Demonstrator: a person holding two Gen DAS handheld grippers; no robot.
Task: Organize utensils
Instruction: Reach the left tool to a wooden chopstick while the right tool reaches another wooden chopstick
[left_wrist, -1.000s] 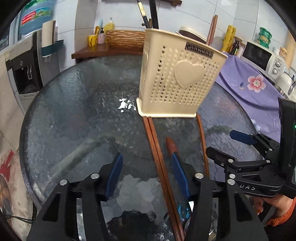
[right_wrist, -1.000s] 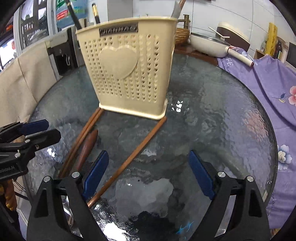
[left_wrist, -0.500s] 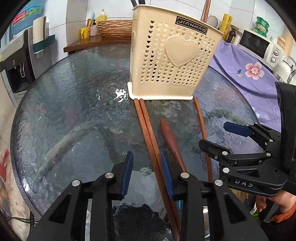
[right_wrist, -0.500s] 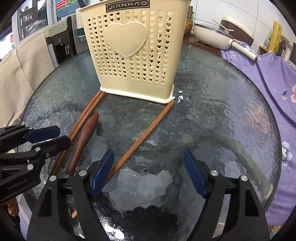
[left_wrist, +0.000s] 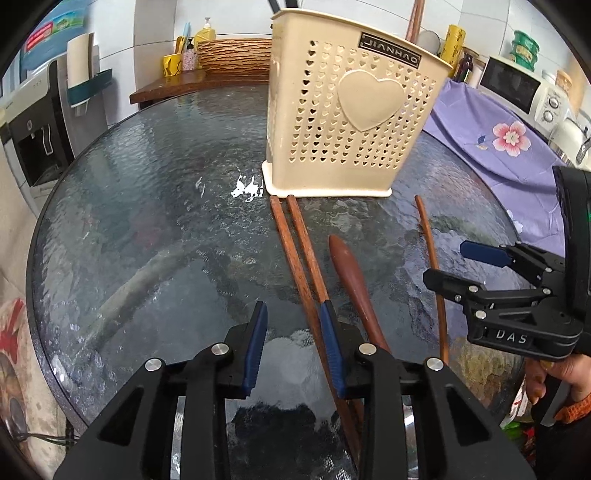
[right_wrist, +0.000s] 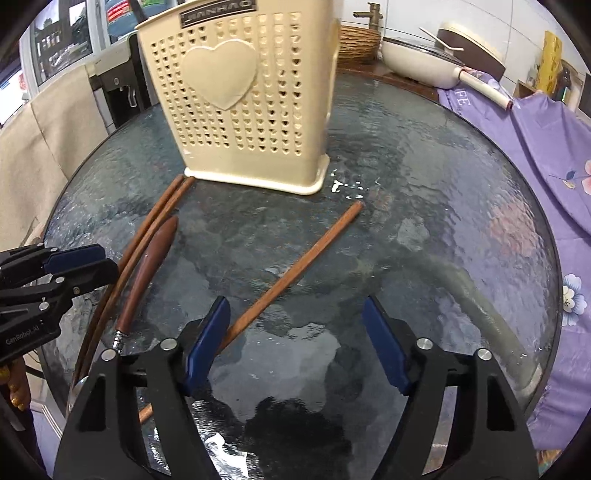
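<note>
On the round glass table (left_wrist: 122, 206) a cream plastic holder (left_wrist: 347, 122) with heart-shaped holes stands upright toward the far side, with dark handles rising out of its top. In front of it, lying flat on the glass, are a pair of wooden chopsticks (left_wrist: 295, 251) side by side with their far ends just beside the holder's base, a brown wooden handle (left_wrist: 351, 280) to their right whose near end joins a metal part, and a single chopstick (right_wrist: 295, 273) further right, lying apart from the others. The left gripper (left_wrist: 295, 332) hangs low over the near part of the pair; its jaws have just been closing and now stand narrow, with bare glass between them and the right pad (left_wrist: 330, 343) in front of the pair, so contact cannot be told. The right gripper (right_wrist: 295, 347) stands fairly wide, its jaws having just been closing; the single chopstick runs beside its left pad (right_wrist: 207, 343), holding nothing. A hand (left_wrist: 554, 376) grips it at the right edge.
</note>
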